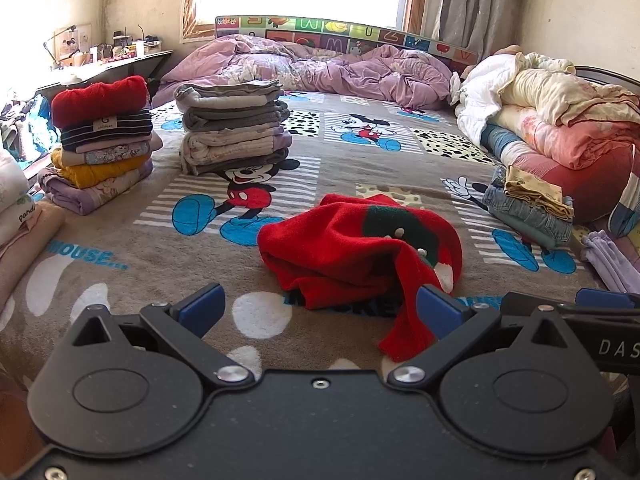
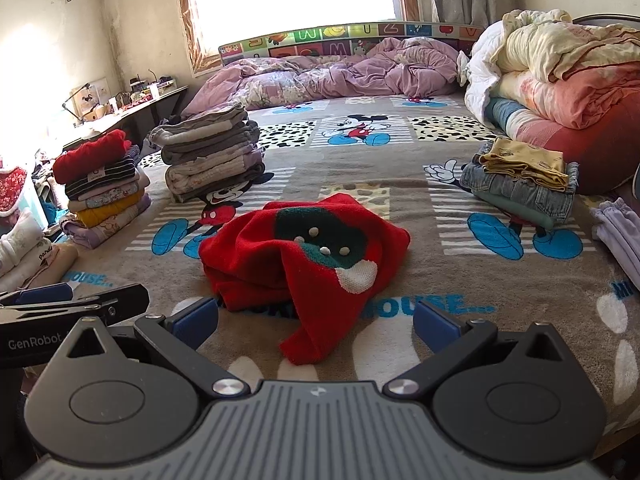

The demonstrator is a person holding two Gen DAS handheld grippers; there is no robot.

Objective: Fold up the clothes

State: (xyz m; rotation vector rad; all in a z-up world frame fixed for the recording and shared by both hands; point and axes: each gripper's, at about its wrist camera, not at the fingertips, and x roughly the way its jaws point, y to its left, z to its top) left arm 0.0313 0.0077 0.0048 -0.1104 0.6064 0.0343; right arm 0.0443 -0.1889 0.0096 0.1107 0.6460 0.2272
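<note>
Sunlit bed (image 1: pixel 120 248) under a crumpled red sweater (image 1: pixel 352 248), at twelve o'clock from both claws; left claw (image 1: pixel 320 312) and right claw (image 2: pixel 316 320) spread apart, empty.

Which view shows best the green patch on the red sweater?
The right wrist view: the green patch on the red sweater faces the camera, unobstructed. In the left wrist view, a red fold covers part of it.

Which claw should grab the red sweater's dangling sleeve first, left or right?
Probably right. The red sweater has its sleeve tip centred between the open right claw. For the left claw, also open, the tip lies off-centre, beside its right finger.
</note>
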